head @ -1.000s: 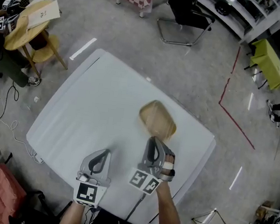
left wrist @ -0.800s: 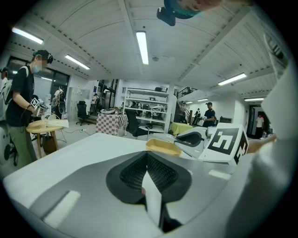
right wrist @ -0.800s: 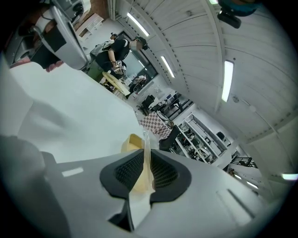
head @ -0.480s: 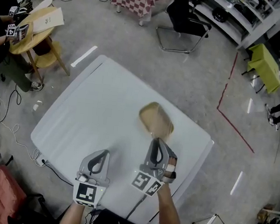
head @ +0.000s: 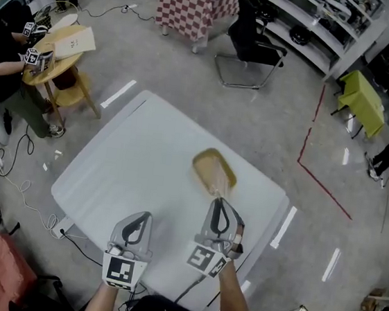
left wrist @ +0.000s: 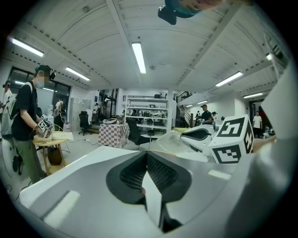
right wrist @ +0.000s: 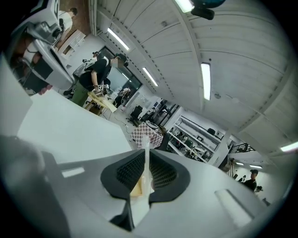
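The white bench [head: 131, 158] takes up the middle of your head view, on a grey floor with a red line [head: 314, 144] running along its right. Beyond it are a checkered table [head: 197, 9] and a black chair [head: 253, 36]. Off to the left, a person [head: 5, 39] stands by a round wooden table [head: 56, 48].

The only loose thing on the bench is a tan tray [head: 210, 168], lying toward the far right part of the top, just ahead of your right tongs [head: 219, 204]. A clear film [head: 220, 188] runs from the tray's near end back to those tongs. It is too faint to say whether it wraps the tray or only covers it.

In the right gripper view your right tongs [right wrist: 146, 169] are clamped on a thin edge of that film [right wrist: 146, 155], with a sliver of tan showing low between the pads, so this grip looks made. The tray itself appears to sit flat on the bench, though I cannot tell whether its near end is raised at all.

Your left tongs [head: 146, 215] hover over the near part of the bench, well apart from the tray. In the left gripper view they [left wrist: 146, 160] are pressed together with nothing between them, so that side has no hold on the tray or film yet.
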`<state>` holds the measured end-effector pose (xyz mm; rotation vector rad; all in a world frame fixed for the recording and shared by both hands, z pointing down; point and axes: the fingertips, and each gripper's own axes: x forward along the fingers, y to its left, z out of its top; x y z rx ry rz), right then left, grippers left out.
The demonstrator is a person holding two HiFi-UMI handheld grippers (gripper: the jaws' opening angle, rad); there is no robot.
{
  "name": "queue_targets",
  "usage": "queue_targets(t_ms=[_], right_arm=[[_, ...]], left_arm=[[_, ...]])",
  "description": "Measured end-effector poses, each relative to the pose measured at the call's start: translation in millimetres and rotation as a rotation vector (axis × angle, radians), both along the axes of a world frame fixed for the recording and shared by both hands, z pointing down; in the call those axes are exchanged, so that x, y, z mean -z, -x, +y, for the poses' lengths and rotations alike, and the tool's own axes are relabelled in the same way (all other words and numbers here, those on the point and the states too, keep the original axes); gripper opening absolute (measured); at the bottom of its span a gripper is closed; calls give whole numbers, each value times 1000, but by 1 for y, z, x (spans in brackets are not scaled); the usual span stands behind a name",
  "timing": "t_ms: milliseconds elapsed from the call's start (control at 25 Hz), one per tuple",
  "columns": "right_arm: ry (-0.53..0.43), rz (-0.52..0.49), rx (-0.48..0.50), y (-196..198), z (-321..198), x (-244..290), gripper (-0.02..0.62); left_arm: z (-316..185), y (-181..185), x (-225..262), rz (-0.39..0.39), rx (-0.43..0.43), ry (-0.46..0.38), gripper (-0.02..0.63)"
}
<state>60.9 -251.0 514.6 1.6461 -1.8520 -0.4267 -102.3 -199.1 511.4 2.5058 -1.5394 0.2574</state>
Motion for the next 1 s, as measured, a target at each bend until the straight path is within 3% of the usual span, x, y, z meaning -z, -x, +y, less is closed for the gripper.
queue_targets(t_ms=[360, 520, 1000], right_arm=[[-42, -185, 27, 13, 44, 48, 32], [-90, -237, 55, 17, 68, 74, 32], [-112, -410, 83, 28, 155, 126, 31]], left_arm=[[35, 14, 43, -23, 22, -66, 12], [58, 18, 62, -26, 40, -86, 12], [133, 16, 106, -49, 35, -130, 11]])
